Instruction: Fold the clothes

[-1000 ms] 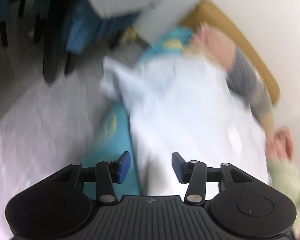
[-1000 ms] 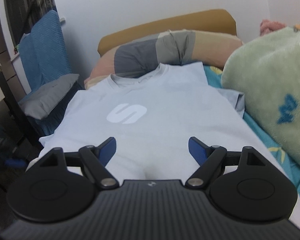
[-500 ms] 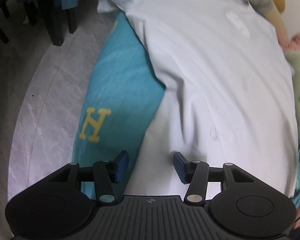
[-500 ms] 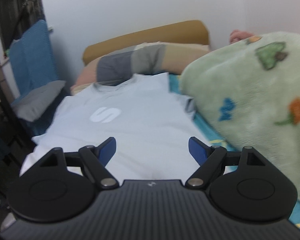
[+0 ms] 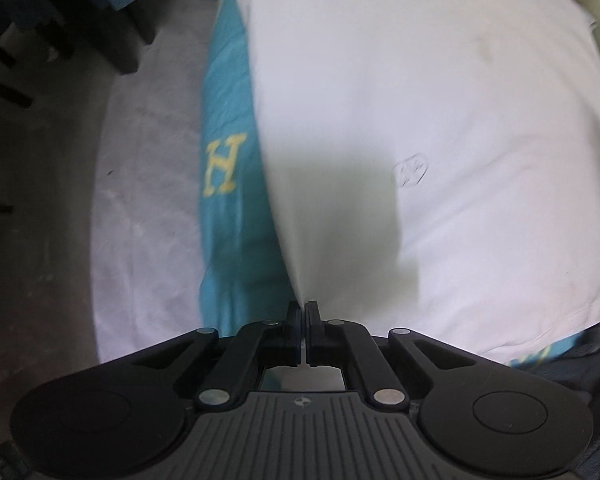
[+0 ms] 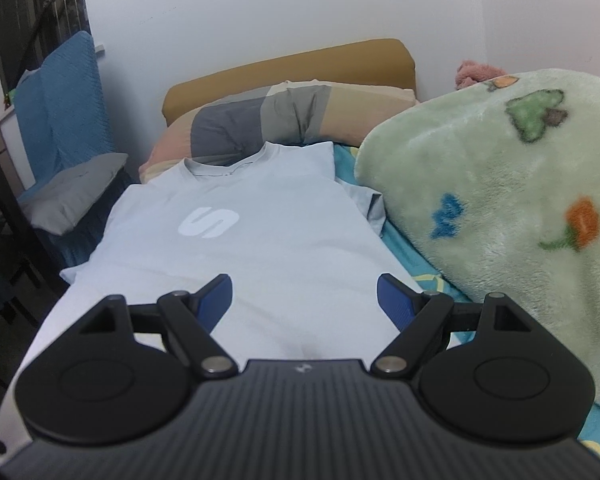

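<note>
A pale blue T-shirt (image 6: 280, 248) with a white S logo (image 6: 208, 222) lies flat, front up, on the bed, its collar toward the pillow. From above, the T-shirt (image 5: 420, 120) fills the left wrist view. My left gripper (image 5: 303, 310) points straight down at the shirt's left side edge near the hem. Its jaws are closing, and the pads press together on a thin fold of that fabric. My right gripper (image 6: 304, 296) hovers open over the shirt's lower half, with nothing between its fingers.
A teal sheet (image 5: 236, 220) with a yellow H covers the mattress side. A fluffy green blanket (image 6: 500, 200) is piled at the right, a striped pillow (image 6: 280, 116) and brown headboard (image 6: 300, 60) lie beyond. A blue-cushioned chair (image 6: 64, 108) and grey floor (image 5: 140, 200) are left.
My left gripper swung down over the shirt's left edge and went from open to shut on the fabric. The right gripper shifted toward the green blanket, then held still, open.
</note>
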`<state>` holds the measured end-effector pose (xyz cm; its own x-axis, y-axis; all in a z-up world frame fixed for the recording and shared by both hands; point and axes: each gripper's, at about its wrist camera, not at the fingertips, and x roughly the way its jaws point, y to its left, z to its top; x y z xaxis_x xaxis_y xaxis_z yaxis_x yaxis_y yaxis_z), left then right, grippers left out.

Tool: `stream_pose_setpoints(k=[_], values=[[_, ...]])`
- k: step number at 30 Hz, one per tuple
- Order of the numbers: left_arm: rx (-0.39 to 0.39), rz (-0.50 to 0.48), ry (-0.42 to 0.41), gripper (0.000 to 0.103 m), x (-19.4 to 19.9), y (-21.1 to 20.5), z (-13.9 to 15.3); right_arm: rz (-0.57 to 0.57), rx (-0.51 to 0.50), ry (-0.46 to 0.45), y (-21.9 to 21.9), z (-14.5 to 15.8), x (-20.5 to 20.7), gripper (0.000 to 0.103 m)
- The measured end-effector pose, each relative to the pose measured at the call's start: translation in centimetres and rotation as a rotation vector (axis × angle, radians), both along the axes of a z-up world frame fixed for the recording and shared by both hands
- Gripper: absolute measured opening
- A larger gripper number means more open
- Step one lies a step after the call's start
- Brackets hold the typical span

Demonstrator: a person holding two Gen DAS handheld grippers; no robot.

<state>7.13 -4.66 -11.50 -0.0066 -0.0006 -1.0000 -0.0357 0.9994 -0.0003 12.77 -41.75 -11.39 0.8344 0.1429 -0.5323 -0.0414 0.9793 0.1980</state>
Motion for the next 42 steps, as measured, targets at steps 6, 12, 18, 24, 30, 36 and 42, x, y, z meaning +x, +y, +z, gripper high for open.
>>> stream_pose_setpoints(k=[6, 12, 18, 24, 30, 36, 42], values=[[0.038, 0.038, -0.060, 0.033, 0.2, -2.0, 1.3, 0.002, 0.064, -0.003, -0.6, 0.2, -0.1, 0.081], [0.011, 0.108, -0.237, 0.072, 2.2, -4.5, 3.3, 0.004, 0.114, -0.023, -1.0, 0.9, 0.0, 0.081], [-0.072, 0.159, -0.463, 0.081, 5.0, -7.8, 6.3, 0.001, 0.132, -0.056, -1.4, 1.9, -0.1, 0.081], [-0.065, 0.109, -0.743, 0.090, 6.6, -13.4, 8.2, -0.025, 0.184, -0.101, -3.2, 3.3, -0.5, 0.081], [-0.072, 0.092, -0.889, 0.090, 5.3, -15.7, 4.3, -0.037, 0.231, -0.093, -4.0, 3.0, -0.1, 0.081], [-0.025, 0.071, -0.901, 0.090, 3.6, -14.0, 0.7, -0.030, 0.178, -0.109, -3.3, 2.8, 0.0, 0.081], [-0.027, 0.074, -0.918, 0.095, 2.5, -13.9, 1.5, -0.023, 0.187, -0.103, -2.9, 2.2, 0.9, 0.081]])
